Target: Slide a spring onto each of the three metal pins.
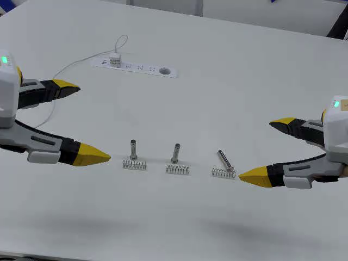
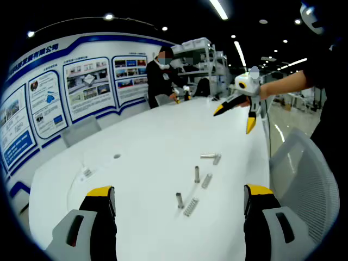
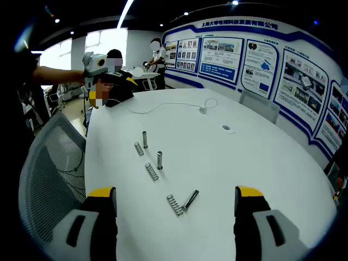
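The middle spring (image 1: pixel 178 169) lies just in front of the upright middle pin (image 1: pixel 175 153). Left of that pin are a left spring (image 1: pixel 134 164) and an upright left pin (image 1: pixel 133 149), and right of it a right spring (image 1: pixel 223 173) beside a toppled pin (image 1: pixel 224 160). The springs look light, squashy and likely to roll, so pinch gently across the coils. The left gripper (image 1: pixel 93 122) and right gripper (image 1: pixel 255 149) flank the row, jaws wide apart, holding nothing.

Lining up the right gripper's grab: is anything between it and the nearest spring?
Nothing visible. Bare table lies between the open right gripper and the rightmost spring. The tipped pin lies close behind that spring, so a wide grab might catch it.
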{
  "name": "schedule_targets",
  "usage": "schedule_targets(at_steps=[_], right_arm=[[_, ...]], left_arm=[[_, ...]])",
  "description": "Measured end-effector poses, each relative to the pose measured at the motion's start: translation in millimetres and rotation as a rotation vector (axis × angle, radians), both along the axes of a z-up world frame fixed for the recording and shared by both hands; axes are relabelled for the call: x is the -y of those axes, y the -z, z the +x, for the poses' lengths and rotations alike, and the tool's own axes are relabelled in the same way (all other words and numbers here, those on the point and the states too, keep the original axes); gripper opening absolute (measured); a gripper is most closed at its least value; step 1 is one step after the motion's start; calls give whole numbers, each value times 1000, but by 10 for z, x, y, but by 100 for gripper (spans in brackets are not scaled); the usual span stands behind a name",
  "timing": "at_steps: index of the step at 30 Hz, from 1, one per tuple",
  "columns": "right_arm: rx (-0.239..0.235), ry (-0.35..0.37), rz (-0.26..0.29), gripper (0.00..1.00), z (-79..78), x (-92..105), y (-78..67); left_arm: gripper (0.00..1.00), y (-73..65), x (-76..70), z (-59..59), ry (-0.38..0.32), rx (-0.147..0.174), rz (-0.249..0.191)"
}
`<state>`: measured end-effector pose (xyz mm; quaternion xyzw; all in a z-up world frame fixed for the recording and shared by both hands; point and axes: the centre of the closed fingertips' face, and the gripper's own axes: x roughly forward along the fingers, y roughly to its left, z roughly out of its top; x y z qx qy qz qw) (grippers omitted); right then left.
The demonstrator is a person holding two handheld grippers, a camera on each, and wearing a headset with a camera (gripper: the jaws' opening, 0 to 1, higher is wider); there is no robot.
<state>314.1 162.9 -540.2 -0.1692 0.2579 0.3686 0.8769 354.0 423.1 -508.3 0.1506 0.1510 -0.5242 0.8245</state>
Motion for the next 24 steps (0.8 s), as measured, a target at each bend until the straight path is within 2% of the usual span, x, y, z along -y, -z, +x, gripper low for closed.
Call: schedule_targets(at_steps=[9,24], right_arm=[[1,9,11,90,6,-23,3],[-24,28,7,90,15,6,84]], left_arm=[[100,61,-6,-30,5,-7,17],[100,89,35,-29,13,-11,11]])
